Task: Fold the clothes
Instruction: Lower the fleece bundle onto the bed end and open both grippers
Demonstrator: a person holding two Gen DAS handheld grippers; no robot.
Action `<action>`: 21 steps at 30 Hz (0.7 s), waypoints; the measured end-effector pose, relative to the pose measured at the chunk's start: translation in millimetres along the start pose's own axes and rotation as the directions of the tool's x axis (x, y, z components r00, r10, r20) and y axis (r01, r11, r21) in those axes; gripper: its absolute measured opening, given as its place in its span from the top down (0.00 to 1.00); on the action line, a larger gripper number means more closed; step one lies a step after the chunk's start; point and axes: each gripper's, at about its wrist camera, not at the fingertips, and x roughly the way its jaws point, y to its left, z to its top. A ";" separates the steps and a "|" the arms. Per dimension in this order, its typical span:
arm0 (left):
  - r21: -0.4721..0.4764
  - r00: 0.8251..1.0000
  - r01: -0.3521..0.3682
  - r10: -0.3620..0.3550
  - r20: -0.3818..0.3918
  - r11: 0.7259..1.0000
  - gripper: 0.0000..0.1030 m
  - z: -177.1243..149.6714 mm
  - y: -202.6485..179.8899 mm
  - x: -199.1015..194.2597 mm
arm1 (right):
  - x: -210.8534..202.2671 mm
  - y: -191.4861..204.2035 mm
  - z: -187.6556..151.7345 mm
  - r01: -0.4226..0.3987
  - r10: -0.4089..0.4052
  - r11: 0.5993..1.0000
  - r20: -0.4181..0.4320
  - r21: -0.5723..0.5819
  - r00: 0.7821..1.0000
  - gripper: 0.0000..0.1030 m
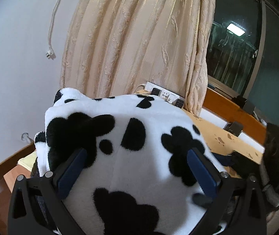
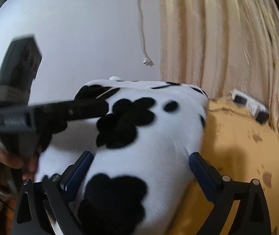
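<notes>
Left wrist view shows a fluffy cow-print garment (image 1: 131,137), white with black patches, heaped across the lower middle of the frame on a table (image 1: 227,137) covered by a tan cloth with small brown prints. The left claw (image 1: 137,166) stands spread wide at the bottom of the frame, its blue pads (image 1: 72,171) resting low on either side of a broad stretch of the fleece, with no fold pinched between them. A beige curtain (image 1: 139,39) fills the upper middle, a white power strip (image 1: 166,96) lies at its foot just past the garment, and a dark window (image 1: 256,49) takes the upper right. A white cable with a plug (image 1: 50,54) hangs on the wall at upper left.

Right wrist view shows the same garment (image 2: 159,137) in the centre and lower middle, its right edge lying on the tan cloth (image 2: 247,156). The right claw (image 2: 140,169) is also spread wide, with fleece lying between its fingers but not squeezed. At the left of the frame the other gripper's black body (image 2: 18,113) reaches over the garment, held by a hand (image 2: 8,160) at lower left; that part is blurred.
</notes>
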 end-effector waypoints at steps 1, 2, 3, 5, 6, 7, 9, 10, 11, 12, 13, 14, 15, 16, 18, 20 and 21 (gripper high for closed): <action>-0.014 1.000 -0.007 0.007 0.005 1.000 0.00 0.6 -1.5 -2.1 | -10.7 -6.7 -0.8 -0.007 0.007 0.999 0.007 0.048 1.000 0.03; -0.040 1.000 -0.013 0.014 0.015 0.999 0.00 1.7 -3.3 -6.5 | -24.9 -14.6 -4.1 -0.010 0.007 0.996 0.034 0.093 0.999 0.03; -0.068 1.000 -0.021 0.022 0.014 0.997 0.00 3.2 -6.6 -9.7 | -36.0 -21.2 -7.1 -0.004 -0.003 0.993 0.054 0.116 0.999 0.03; -0.125 0.999 -0.037 0.038 0.007 0.992 0.00 6.4 -13.5 -15.3 | -56.7 -34.3 -13.6 0.032 -0.042 0.990 0.068 0.137 0.997 0.03; -0.142 0.999 -0.046 0.045 -0.006 0.989 0.00 8.0 -19.4 -15.9 | -68.2 -41.9 -17.5 0.055 -0.066 0.988 0.071 0.147 0.995 0.03; -0.143 0.999 -0.046 0.044 -0.013 0.989 0.00 8.9 -29.2 -16.7 | -79.7 -49.5 -21.3 0.078 -0.090 0.985 0.073 0.157 0.993 0.02; -0.140 0.999 -0.041 0.038 -0.024 0.989 0.00 10.6 -50.0 -18.4 | -104.5 -67.8 -31.2 0.132 -0.146 0.975 0.066 0.180 0.987 0.01; -0.120 1.000 -0.026 0.024 -0.015 0.992 0.00 9.5 -65.4 -20.1 | -115.5 -78.8 -37.0 0.166 -0.180 0.966 0.054 0.196 0.982 0.01; -0.095 1.000 -0.008 0.007 -0.004 0.995 0.00 8.0 -81.7 -22.0 | -124.1 -89.4 -42.2 0.197 -0.210 0.957 0.040 0.213 0.977 0.01; -0.062 1.000 0.004 -0.004 0.004 0.998 0.00 5.2 -99.9 -22.6 | -132.3 -99.4 -47.4 0.225 -0.238 0.947 0.027 0.229 0.971 0.01; -0.027 1.000 0.014 -0.014 0.012 1.000 0.00 2.1 -118.4 -23.0 | -139.7 -107.6 -52.8 0.247 -0.258 0.938 0.015 0.245 0.966 0.01; 0.011 1.000 0.020 -0.021 0.016 1.000 0.00 -0.7 -136.0 -21.6 | -147.4 -116.1 -59.6 0.268 -0.278 0.927 0.004 0.263 0.960 0.01; 0.049 0.999 0.025 -0.026 0.018 0.998 0.00 -3.6 -153.5 -19.9 | -155.6 -124.5 -67.0 0.288 -0.298 0.915 -0.009 0.282 0.955 0.01; 0.087 0.999 0.030 -0.032 0.021 0.996 0.00 -6.4 -170.9 -18.2 | -164.1 -131.8 -76.0 0.305 -0.312 0.903 -0.025 0.303 0.950 0.01; 0.159 0.999 0.039 -0.043 0.022 0.987 0.00 -18.8 -209.2 -11.2 | -176.8 -142.4 -91.2 0.331 -0.333 0.882 -0.051 0.335 0.941 0.01; 0.193 0.999 0.035 -0.041 0.025 0.981 0.00 -33.4 -239.5 -4.0 | -191.6 -151.7 -109.4 0.359 -0.359 0.861 -0.068 0.361 0.931 0.01; 0.187 0.999 0.037 -0.042 0.024 0.982 0.00 -41.0 -249.0 -1.6 | -199.7 -154.3 -116.6 0.371 -0.372 0.852 -0.070 0.370 0.926 0.01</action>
